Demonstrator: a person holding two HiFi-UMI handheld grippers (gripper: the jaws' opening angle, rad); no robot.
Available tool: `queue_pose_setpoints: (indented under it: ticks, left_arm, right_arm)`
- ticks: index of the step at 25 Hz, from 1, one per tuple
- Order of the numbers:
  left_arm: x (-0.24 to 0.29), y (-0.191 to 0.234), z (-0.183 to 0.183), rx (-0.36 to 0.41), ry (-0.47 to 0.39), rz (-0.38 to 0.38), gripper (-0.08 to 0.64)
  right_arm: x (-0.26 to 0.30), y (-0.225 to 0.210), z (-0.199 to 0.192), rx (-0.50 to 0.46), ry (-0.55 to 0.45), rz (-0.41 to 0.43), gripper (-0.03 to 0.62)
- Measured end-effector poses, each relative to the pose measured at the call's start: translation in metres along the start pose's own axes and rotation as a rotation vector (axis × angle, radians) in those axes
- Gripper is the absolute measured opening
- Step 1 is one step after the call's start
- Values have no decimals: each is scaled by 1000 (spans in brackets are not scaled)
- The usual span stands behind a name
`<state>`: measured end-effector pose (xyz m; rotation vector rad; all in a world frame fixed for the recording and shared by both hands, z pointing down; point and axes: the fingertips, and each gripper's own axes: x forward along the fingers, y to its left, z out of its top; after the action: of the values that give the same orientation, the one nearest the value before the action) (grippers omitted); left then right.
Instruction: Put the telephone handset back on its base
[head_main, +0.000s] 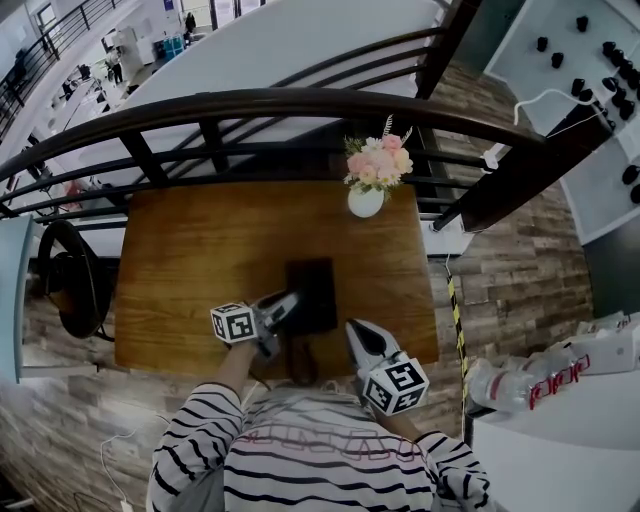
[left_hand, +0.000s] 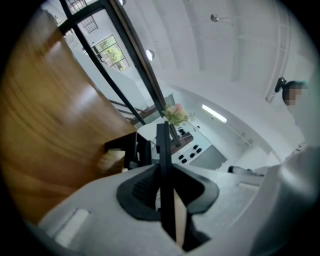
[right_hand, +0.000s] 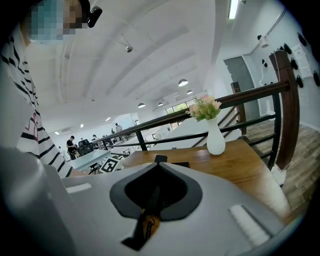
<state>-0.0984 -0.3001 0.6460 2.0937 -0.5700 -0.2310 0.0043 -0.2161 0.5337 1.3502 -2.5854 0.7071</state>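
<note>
The dark telephone base (head_main: 312, 292) sits on the wooden table (head_main: 190, 260), near its front edge. A dark brown oblong thing (head_main: 302, 360), probably the handset, lies just in front of the base at the table edge, between my two grippers. My left gripper (head_main: 283, 306) points at the base's left side; in the left gripper view its jaws (left_hand: 162, 131) stand close together with nothing seen between them, and the base (left_hand: 131, 150) lies just ahead. My right gripper (head_main: 358, 333) hovers right of the base, shut and empty (right_hand: 160, 159).
A white vase of pink flowers (head_main: 368, 195) stands at the table's far right corner. A dark railing (head_main: 250, 105) runs behind the table. An office chair (head_main: 70, 275) is on the left, and a white shelf with bottles (head_main: 560, 380) on the right.
</note>
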Motion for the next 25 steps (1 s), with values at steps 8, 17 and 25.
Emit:
queue_pose_setpoints:
  ticks: [8,17,25]
  left_arm:
    - [9,18,-4,-23,4,44,74]
    - [13,26,-6,-36,-1,52,73]
    - [12,26,-6,-38,2,56,74]
  right_arm:
    - [1,-9,-1,21,8,-12,0]
    - [1,-14,-3,25,11,-11,0]
    - [2,-16,-4,29,12,-7,0]
